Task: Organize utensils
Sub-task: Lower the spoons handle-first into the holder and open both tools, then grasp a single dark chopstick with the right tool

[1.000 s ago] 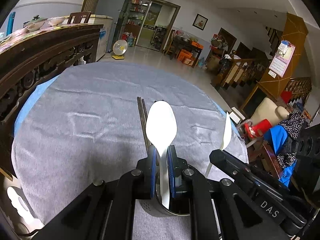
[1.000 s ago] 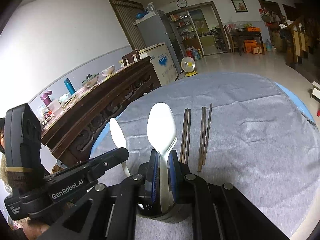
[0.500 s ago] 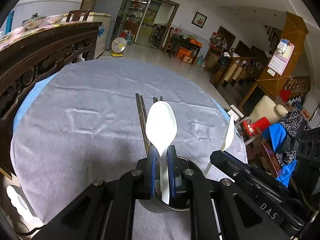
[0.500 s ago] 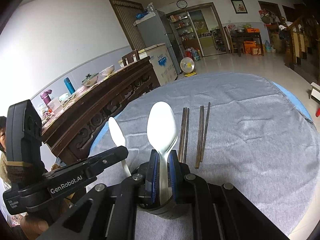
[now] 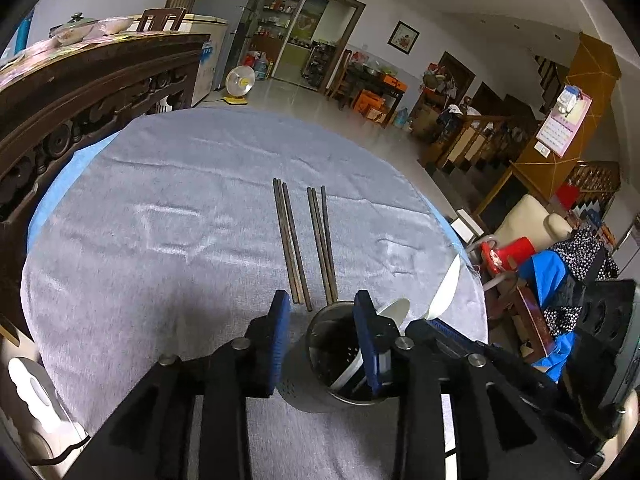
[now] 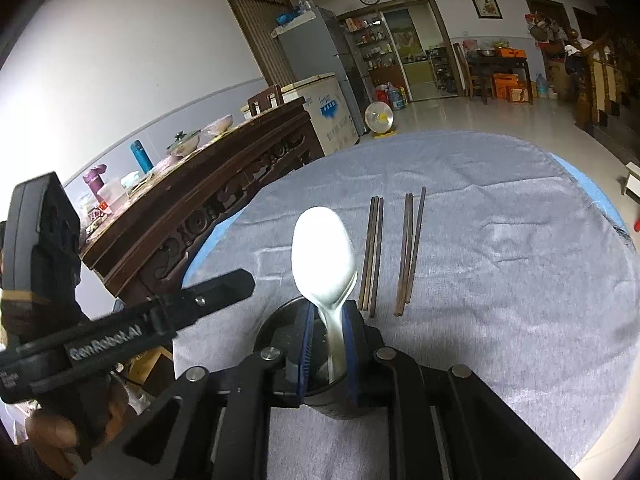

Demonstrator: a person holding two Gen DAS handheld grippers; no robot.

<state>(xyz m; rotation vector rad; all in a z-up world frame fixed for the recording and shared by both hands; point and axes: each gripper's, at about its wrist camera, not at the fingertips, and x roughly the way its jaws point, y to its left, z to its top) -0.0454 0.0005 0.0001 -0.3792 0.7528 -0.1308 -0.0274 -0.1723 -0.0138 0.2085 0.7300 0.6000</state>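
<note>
Left wrist view: the metal utensil holder (image 5: pixel 344 356) stands upright on the table (image 5: pixel 160 240), just ahead of my left jaws (image 5: pixel 322 320). One white spoon (image 5: pixel 390 312) leans inside it against the right rim, bowl up, handle down in the holder. My left jaws have just been opening and now stand spread; nothing is pressed between the blue pads, and the spoon lies behind the right pad, free of it. Two pairs of dark chopsticks (image 5: pixel 306 240) lie flat on the grey cloth just beyond the holder, roughly parallel, pointing away from me.

Right wrist view: my right jaws (image 6: pixel 328 340) hold a second white spoon (image 6: pixel 324 256) by its handle, bowl up, directly above the holder (image 6: pixel 280 324). These jaws have just been opening slightly; the pads sit close to the handle, yet I cannot tell whether they press on it. The chopsticks (image 6: pixel 394 252) lie to the right of the spoon. My left gripper body crosses the lower left of this view, held in a hand (image 6: pixel 52 436). A carved wooden sideboard (image 6: pixel 192 200) stands beside the table's left edge.
</note>
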